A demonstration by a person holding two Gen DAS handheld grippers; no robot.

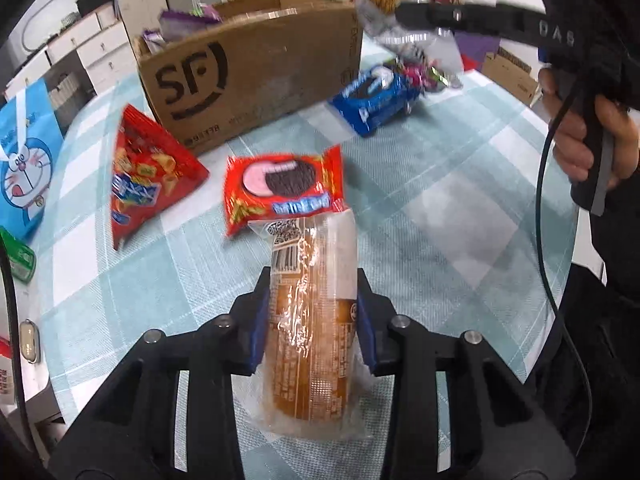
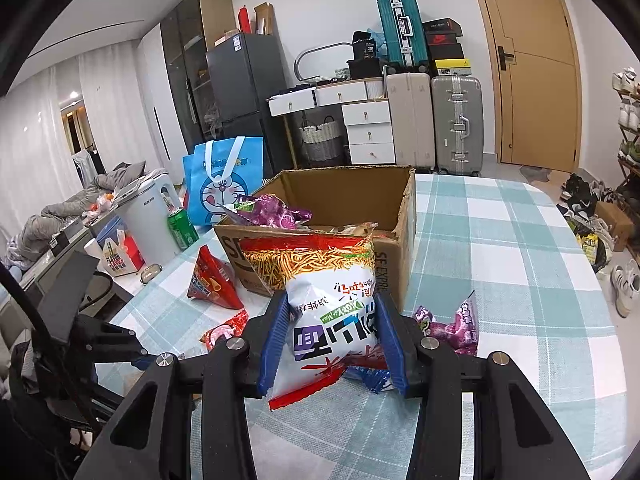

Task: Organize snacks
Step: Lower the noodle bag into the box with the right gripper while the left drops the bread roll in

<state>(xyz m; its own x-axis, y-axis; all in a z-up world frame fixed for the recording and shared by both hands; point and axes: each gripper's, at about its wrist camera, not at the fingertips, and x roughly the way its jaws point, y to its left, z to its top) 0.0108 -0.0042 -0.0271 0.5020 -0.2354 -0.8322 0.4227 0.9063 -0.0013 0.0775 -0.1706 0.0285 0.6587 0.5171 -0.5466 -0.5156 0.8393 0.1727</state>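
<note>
In the left wrist view my left gripper [image 1: 312, 280] is shut on a long brown snack roll in a clear wrapper [image 1: 310, 344], held above the checked tablecloth. Just beyond its tip lies a red sandwich-cookie pack [image 1: 280, 188], with a red triangular chip bag [image 1: 148, 176] to the left and a blue cookie pack [image 1: 372, 100] farther right. The open cardboard box [image 1: 248, 72] stands behind them. My right gripper [image 2: 332, 308] is shut on a white noodle-snack bag [image 2: 332, 280], close to the box [image 2: 404, 216], which holds purple packs [image 2: 276, 212].
A purple pack [image 2: 456, 328] and a blue wrapper lie under the right gripper. A blue cartoon bag [image 2: 224, 184], a green can [image 2: 182, 226] and a white appliance [image 2: 144, 216] line the table's left edge. A hand [image 1: 580, 140] grips the right gripper's handle.
</note>
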